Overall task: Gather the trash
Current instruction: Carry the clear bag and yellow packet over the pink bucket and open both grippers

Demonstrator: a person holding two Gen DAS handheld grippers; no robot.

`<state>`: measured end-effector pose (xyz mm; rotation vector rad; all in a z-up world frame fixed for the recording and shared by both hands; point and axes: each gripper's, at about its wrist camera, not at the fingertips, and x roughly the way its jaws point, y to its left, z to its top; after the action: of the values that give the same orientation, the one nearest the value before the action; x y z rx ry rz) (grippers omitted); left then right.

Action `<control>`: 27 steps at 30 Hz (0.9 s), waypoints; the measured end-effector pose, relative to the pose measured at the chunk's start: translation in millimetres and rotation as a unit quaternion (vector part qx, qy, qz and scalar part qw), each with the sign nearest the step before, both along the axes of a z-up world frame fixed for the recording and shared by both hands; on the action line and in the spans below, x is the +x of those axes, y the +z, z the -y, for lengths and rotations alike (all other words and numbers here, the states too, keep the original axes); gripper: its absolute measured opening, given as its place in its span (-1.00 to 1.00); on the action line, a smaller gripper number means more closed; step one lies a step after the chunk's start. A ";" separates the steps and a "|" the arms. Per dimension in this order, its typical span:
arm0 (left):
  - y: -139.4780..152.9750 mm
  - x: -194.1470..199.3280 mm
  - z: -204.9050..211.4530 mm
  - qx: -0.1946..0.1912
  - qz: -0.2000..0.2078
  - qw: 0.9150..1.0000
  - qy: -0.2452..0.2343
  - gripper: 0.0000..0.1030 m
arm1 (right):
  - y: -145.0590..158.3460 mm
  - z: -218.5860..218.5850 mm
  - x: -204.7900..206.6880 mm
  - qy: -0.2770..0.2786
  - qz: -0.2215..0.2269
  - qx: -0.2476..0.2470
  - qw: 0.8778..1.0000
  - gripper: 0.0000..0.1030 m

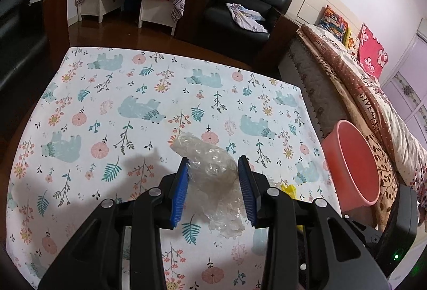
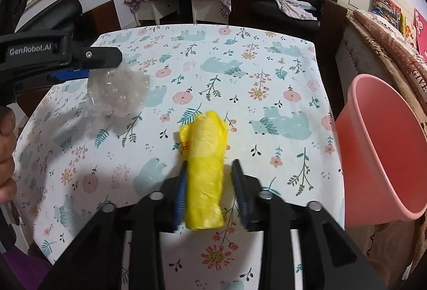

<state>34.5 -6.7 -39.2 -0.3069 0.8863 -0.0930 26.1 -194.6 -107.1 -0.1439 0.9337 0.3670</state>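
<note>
Our left gripper (image 1: 213, 175) clamps the crumpled clear bubble wrap (image 1: 210, 172); our right gripper (image 2: 209, 183) stands slack around the rolled yellow plastic bag (image 2: 204, 169), left of the pink plastic bucket (image 2: 384, 145). We should close firmly before lifting bucketward.

I have the bubble wrap wad (image 1: 210, 169) between the left gripper (image 1: 213, 169) pads, over the table (image 1: 106, 92). To its right, the rolled plastic bag (image 2: 204, 169) sits between the right gripper (image 2: 209, 183) pads. The bucket (image 2: 387, 145) stands off the table's right edge, against the bed (image 1: 347, 81). Armchair (image 1: 240, 4) behind the table.
</note>
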 end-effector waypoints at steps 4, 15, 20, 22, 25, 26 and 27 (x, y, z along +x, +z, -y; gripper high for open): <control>1.4 0.6 0.3 0.002 0.000 1.000 0.003 -0.29 | -1.6 -0.4 0.7 0.002 -0.004 0.003 1.000 -0.26; 4.2 0.6 1.6 0.006 0.001 1.000 0.003 -0.29 | -1.3 6.1 1.9 0.000 -0.008 0.027 1.000 -0.66; 5.2 0.4 3.3 0.005 0.000 1.000 0.002 -0.29 | 2.3 19.6 5.5 -0.021 -0.016 0.060 0.998 -0.71; 5.2 0.6 5.0 0.005 0.001 1.000 0.000 -0.29 | 6.6 27.5 7.5 -0.032 -0.015 0.076 0.997 -0.71; 5.5 1.4 8.1 0.006 0.001 1.000 -0.003 -0.29 | 14.5 38.2 8.1 -0.047 -0.004 0.090 0.995 -0.71; 5.6 1.4 9.2 0.006 0.001 1.000 -0.004 -0.29 | 17.2 42.0 8.1 -0.051 -0.001 0.096 0.994 -0.71; 5.8 1.6 10.8 0.006 0.002 1.000 -0.005 -0.29 | 20.0 45.6 8.5 -0.055 0.002 0.102 0.993 -0.71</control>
<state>36.1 -17.6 -33.4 -0.2900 0.8848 -0.0975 34.7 -240.2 -87.1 0.0928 0.8910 0.3583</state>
